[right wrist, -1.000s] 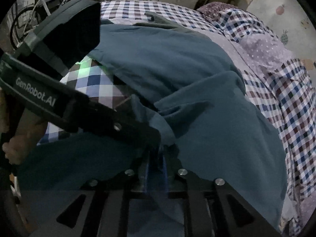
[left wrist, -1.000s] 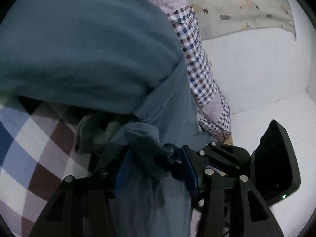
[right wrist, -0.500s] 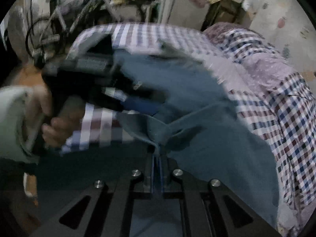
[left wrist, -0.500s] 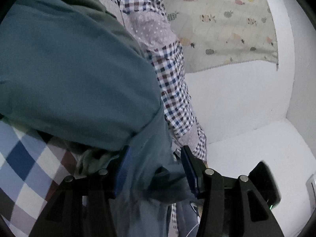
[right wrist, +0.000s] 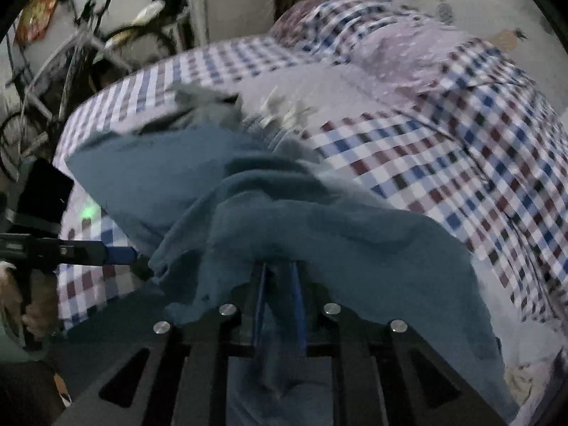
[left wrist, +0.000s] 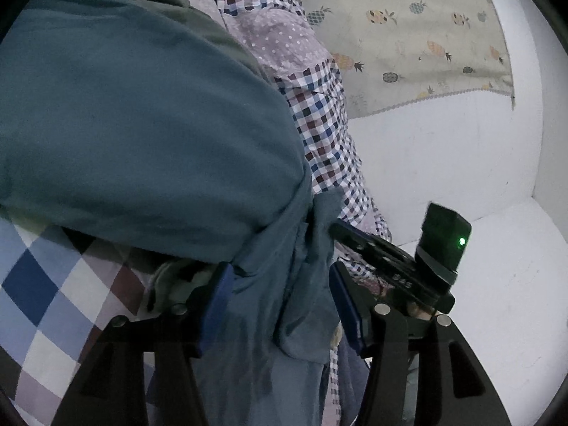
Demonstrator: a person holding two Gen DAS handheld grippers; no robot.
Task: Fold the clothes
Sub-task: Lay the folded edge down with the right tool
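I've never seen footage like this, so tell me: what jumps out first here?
A big teal cotton garment fills the middle of both views, spread over a blue, maroon and white checked bedsheet. Black fingers with blue pads frame the bunched cloth from below. Behind the bed, a pale pineapple-print cloth hangs on the white wall.

the teal garment (left wrist: 142, 135) runs off the left edge of the left wrist view, so its full shape cannot be told, and its bunched folds hide the fingertips of the left gripper (left wrist: 280, 284). in the right wrist view the cloth drapes over the right gripper (right wrist: 278, 277), covering its fingers' tips. the far edge of the bed (right wrist: 461, 149) is smeared by motion blur, and the bicycle (right wrist: 71, 53) behind is cut by the frame's rim.
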